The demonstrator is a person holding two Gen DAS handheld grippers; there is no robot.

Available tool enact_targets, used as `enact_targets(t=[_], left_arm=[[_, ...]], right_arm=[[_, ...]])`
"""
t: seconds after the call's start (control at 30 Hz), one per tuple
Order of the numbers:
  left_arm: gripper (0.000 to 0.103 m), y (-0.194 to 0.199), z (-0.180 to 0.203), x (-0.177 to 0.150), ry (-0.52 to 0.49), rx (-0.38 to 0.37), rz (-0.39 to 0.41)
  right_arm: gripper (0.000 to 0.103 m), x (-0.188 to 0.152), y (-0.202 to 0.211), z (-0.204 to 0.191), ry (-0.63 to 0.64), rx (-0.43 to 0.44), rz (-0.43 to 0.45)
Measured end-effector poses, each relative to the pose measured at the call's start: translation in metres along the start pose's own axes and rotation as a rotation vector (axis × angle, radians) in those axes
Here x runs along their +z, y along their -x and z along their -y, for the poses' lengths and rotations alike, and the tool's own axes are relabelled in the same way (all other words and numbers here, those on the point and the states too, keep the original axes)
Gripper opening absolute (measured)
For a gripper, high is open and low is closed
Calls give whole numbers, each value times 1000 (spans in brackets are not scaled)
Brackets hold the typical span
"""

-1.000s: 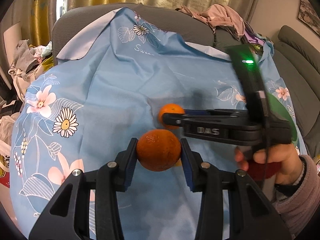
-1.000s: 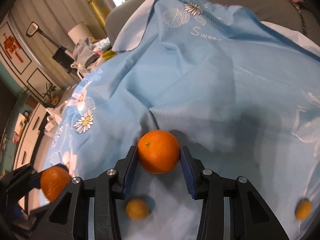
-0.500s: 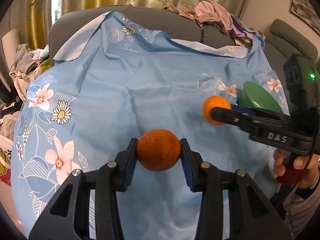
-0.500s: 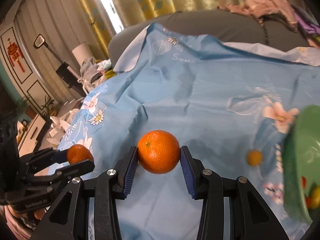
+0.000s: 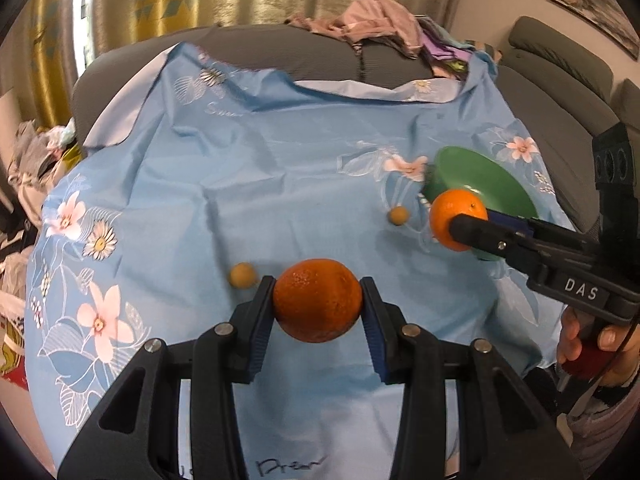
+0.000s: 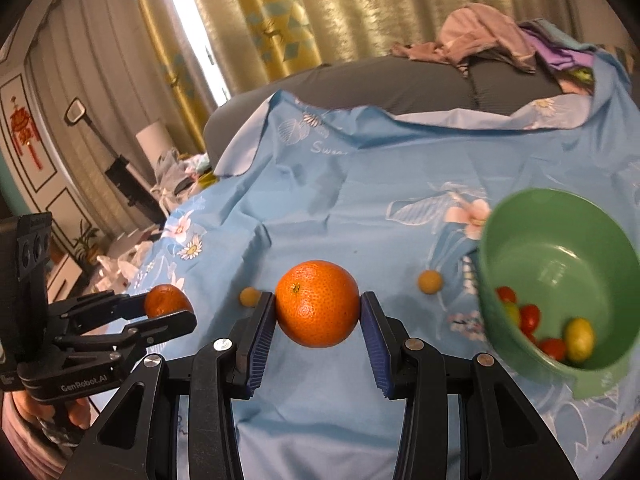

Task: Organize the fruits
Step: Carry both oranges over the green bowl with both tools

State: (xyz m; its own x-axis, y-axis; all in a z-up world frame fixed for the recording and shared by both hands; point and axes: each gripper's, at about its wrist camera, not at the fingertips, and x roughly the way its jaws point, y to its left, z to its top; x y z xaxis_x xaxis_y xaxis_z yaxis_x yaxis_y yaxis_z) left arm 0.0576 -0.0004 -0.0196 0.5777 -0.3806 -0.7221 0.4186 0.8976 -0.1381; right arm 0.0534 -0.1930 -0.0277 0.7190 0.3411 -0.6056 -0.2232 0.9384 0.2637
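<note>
Both jaws clamp fruit — my right gripper [image 6: 318,310] holds an orange [image 6: 317,304] near the green bowl [image 6: 520,216], my left gripper [image 5: 317,306] a darker orange [image 5: 317,306] farther off — so I should carry the right one over the rim, lower, then release gently onto the small fruits [image 6: 552,334].

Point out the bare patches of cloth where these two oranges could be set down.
The widest bare stretch of blue cloth lies between the sofa back and the two small yellow fruits. Cloth left of the nearer fruit is free too. It is crowded beside the green bowl, where the right gripper carries its orange.
</note>
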Motion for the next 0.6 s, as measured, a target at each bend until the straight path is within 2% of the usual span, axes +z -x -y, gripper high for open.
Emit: enact_targets(t=[0.6], left_arm=[[41, -29, 106, 47, -181, -133, -5]], right_arm=[[44, -17, 58, 74, -138, -132, 116]])
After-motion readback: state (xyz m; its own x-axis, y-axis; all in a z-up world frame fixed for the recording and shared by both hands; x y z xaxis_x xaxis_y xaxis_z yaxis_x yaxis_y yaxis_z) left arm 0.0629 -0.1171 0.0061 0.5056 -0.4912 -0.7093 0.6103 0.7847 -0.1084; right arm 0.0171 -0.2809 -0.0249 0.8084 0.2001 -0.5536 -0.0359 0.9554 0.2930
